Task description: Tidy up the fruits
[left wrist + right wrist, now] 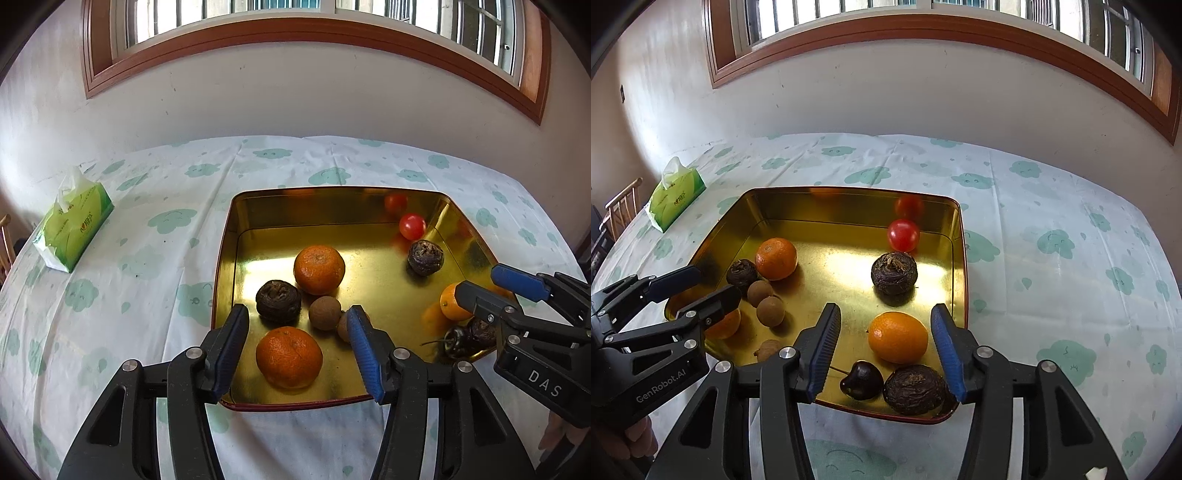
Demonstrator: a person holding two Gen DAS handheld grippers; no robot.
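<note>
We hold both grippers over the near edge of the gold tray [229,236], which sits on the bench and already carries all the fruit in view. The left gripper [295,347] has its jaws spread, pinching nothing; a mandarin [289,357] lies in the tray directly between and just below the pads, near the tray's front-left corner. The right gripper [882,350] also has its jaws spread and empty, with an orange [897,336] lying between its pads, near the front-right corner. Neither fruit appears to be touched by a pad. Each fruit is nearly round, so we judge that no long axis constrains the grasp; the line between the pads already crosses each fruit. We take the left hand as nearer the mandarin and the right hand as nearer the orange. A cherry [861,380] and a dark corm [914,389] lie just below the orange, close to the right pads, and could be nudged.
</note>
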